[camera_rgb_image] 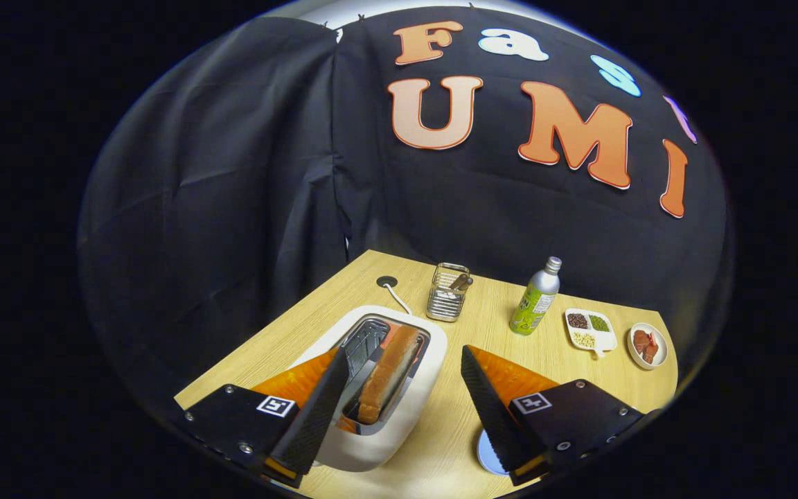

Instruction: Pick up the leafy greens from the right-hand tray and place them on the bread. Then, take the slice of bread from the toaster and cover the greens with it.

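Observation:
A white toaster (409, 409) stands on the wooden table (503, 353), its slots facing up. A brown slice of bread (391, 374) stands on edge in the right-hand slot; the left slot beside it holds only its wire rack. My gripper (399, 364) hovers above the toaster and is open, with the bread slice lying between its fingers in the view. The left finger (316, 409) overlaps the toaster's left side, the right finger (489, 409) hangs over bare table to the toaster's right. Neither finger touches the bread.
Beyond the toaster stand a wire basket (447, 292) with utensils and a green-labelled metal bottle (536, 299). Further right lie a white divided dish (589, 329) of seeds and a small plate (647, 345) of meat. A white plate edge (485, 454) peeks under the right finger. Black cloth walls close the back.

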The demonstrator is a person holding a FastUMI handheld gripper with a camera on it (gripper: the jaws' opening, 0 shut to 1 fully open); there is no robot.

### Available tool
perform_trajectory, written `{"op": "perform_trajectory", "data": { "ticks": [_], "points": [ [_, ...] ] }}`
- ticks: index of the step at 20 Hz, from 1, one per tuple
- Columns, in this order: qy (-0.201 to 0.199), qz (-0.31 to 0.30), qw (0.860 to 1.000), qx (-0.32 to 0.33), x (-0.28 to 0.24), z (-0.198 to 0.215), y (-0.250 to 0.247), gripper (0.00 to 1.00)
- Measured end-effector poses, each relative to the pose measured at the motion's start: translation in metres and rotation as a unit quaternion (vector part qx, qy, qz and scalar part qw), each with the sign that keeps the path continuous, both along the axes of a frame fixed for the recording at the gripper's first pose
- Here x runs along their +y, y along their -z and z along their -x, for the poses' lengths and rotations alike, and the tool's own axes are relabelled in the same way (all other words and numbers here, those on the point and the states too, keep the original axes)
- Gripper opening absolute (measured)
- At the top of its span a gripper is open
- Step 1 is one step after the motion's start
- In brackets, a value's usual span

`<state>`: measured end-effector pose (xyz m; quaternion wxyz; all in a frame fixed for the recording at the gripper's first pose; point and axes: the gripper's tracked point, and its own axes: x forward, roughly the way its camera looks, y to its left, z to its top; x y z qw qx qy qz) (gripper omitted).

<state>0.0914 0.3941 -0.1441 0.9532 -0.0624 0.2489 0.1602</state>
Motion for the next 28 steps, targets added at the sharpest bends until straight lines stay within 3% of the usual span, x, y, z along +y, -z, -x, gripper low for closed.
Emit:
{"op": "perform_trajectory", "data": {
  "ticks": [4, 6, 10, 11, 13, 17, 28],
  "points": [
    [-0.002, -0.001, 1.000, 0.026, 0.012, 0.005, 0.015, 0.86],
    [0.001, 0.004, 1.000, 0.030, 0.015, 0.006, 0.017, 0.76],
    [0.002, 0.018, 0.999, 0.034, 0.018, 0.008, 0.022, 0.36],
    [0.003, 0.019, 0.999, 0.034, 0.017, 0.008, 0.022, 0.21],
    [0.009, 0.024, 0.999, 0.026, 0.015, 0.007, 0.017, 0.12],
    [0.009, 0.020, 1.000, 0.015, 0.019, 0.003, 0.009, 0.06],
    [0.004, -0.024, 1.000, 0.002, 0.014, -0.002, -0.031, 0.05]
  ]
}}
